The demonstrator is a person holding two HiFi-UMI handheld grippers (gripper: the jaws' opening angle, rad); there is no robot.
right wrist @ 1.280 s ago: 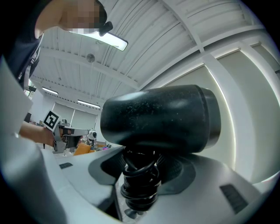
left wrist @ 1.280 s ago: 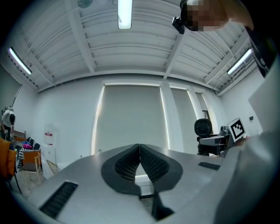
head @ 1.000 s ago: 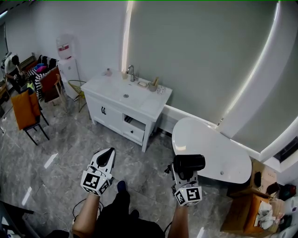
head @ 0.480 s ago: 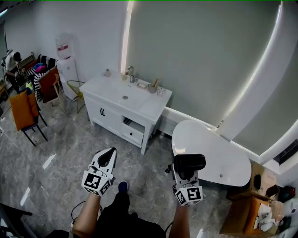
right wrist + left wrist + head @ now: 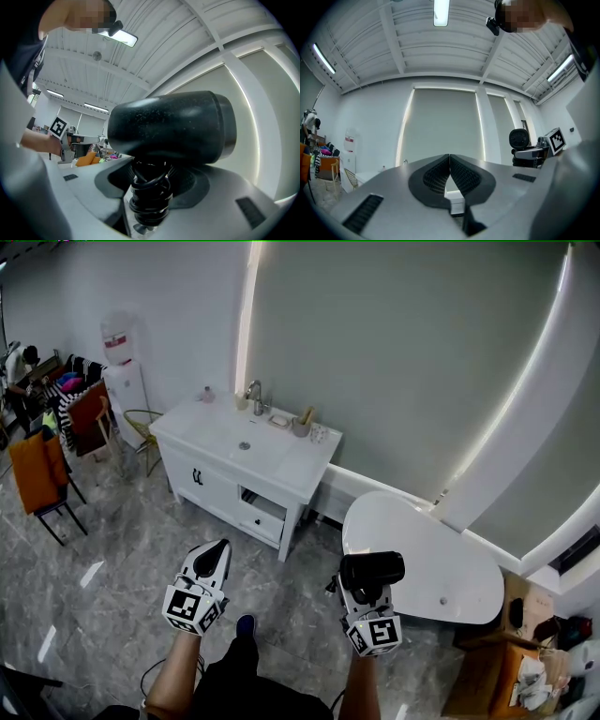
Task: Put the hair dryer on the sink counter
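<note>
Two claws sit low in the head view, above the grey marbled floor. The right claw, lower centre-right, is clamped on the cord-wound handle of the black barrel-bodied plastic hair dryer, whose barrel rides in the air above the jaws. The left claw, lower centre-left, has its jaws pressed together on nothing. The white vanity worktop with its sunken basin lies well apart, in the upper left. We judge three risks. The heavy barrel may swivel on the rounded handle, or the cord coils may slip under the pads. A careless set-down may also drop it into the basin or knock the small items near the tap.
</note>
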